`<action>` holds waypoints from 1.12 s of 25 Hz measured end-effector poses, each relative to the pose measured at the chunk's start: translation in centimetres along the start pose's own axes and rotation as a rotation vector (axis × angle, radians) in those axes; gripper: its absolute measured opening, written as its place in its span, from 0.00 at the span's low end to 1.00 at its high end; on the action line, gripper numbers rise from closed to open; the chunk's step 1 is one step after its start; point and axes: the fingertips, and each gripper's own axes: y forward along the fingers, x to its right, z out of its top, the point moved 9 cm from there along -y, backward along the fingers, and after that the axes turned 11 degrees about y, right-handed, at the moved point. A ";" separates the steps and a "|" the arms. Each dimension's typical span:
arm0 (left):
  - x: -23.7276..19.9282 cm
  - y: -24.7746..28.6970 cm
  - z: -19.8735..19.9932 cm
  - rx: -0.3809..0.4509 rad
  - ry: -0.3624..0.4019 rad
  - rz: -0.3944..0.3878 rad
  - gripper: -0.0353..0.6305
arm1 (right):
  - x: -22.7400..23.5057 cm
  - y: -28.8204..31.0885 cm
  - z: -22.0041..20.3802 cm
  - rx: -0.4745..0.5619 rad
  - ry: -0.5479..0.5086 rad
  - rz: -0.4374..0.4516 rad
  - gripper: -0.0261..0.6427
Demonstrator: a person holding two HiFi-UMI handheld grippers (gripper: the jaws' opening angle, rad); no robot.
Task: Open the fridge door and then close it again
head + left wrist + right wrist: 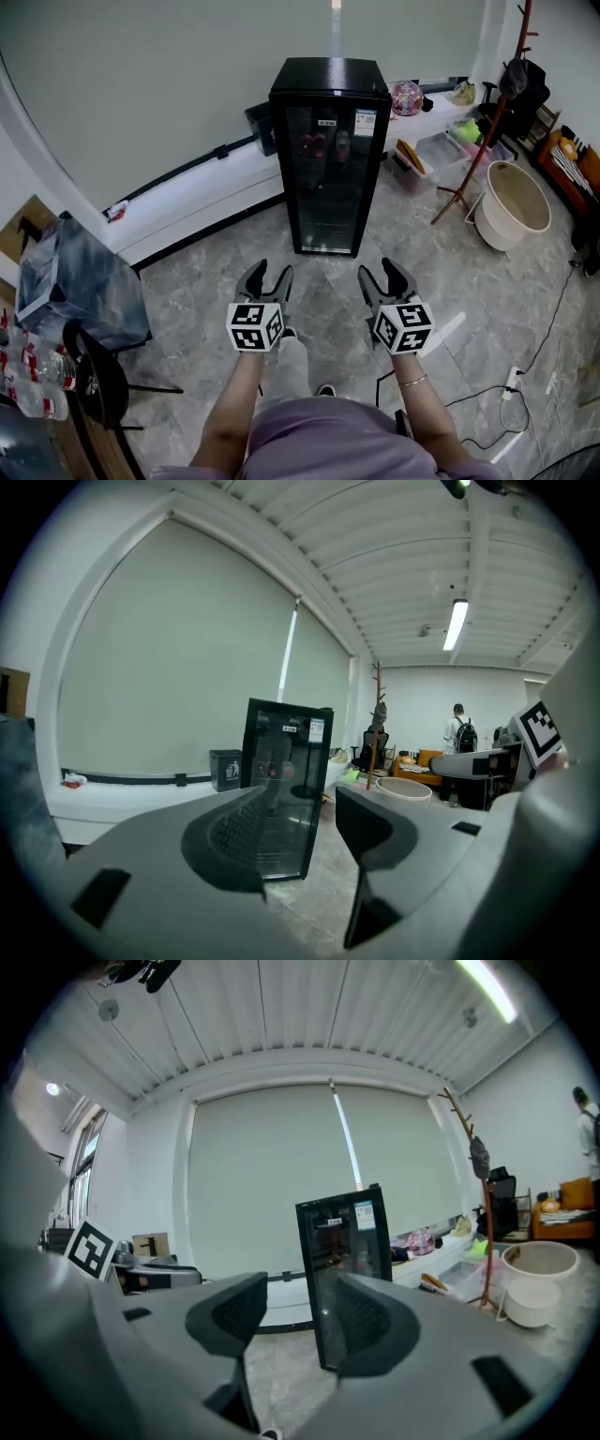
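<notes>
Left claw (273,270), right claw (377,268) parted, fridge (328,159) well apart

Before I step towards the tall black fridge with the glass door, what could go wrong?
The thin black cable and white power strip lie on the floor at your right; you might trip. The reddish wooden coat stand stands near the fridge; a door swinging that way may hit it. I see no handle, so the open left gripper or right gripper may slip.

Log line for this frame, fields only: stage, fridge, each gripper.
stage: facing fridge, short of it, no contact | fridge: door closed | left gripper: jaws apart, empty | right gripper: jaws apart, empty
</notes>
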 end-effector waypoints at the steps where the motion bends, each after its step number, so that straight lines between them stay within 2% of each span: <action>1: -0.7 0.7 0.0 0.001 -0.002 0.000 0.38 | 0.0 0.9 0.1 0.000 0.000 0.000 0.38; 8: -6.6 7.2 0.0 0.015 -0.033 -0.019 0.41 | 0.7 8.9 0.8 -0.017 0.012 -0.022 0.48; 10: -9.2 9.6 0.3 0.025 -0.033 -0.031 0.45 | 0.7 12.0 1.3 -0.013 0.018 -0.038 0.51; 13: -13.3 12.9 0.9 0.028 -0.032 -0.043 0.51 | 0.7 16.8 2.0 0.000 0.041 -0.080 0.56; 19: -19.6 18.9 1.7 0.019 -0.034 -0.081 0.56 | 1.1 23.7 3.4 0.008 0.069 -0.168 0.65; 28: -25.3 26.2 2.4 0.017 -0.033 -0.164 0.59 | 0.9 30.3 4.7 -0.006 0.058 -0.232 0.71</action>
